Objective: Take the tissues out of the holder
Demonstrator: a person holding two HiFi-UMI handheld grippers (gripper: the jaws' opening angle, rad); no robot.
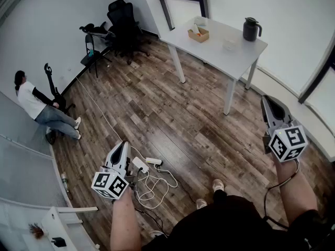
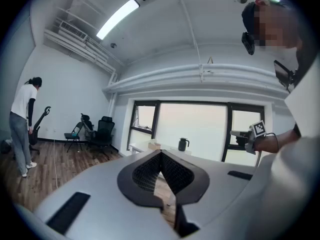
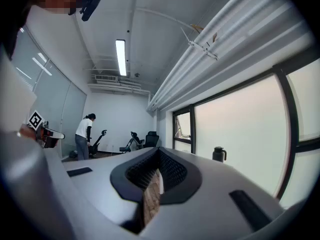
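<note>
The tissue holder (image 1: 198,33) is a small brown box with white tissue in it, standing on the white table (image 1: 217,54) far across the room. In the left gripper view the tissue holder (image 2: 153,145) is a tiny box beyond the jaws. My left gripper (image 1: 120,150) hangs low over the wooden floor, shut and holding nothing. My right gripper (image 1: 268,103) is at the right, nearer the table, also shut and holding nothing. In each gripper view the jaws meet at their tips: left gripper (image 2: 161,156), right gripper (image 3: 159,154).
A dark kettle (image 1: 252,29) stands at the table's right end. On the floor between me and the table lie a power strip with white cables (image 1: 148,167). Black chairs (image 1: 123,22) stand at the back wall. A person (image 1: 39,106) is at the far left beside a glass partition.
</note>
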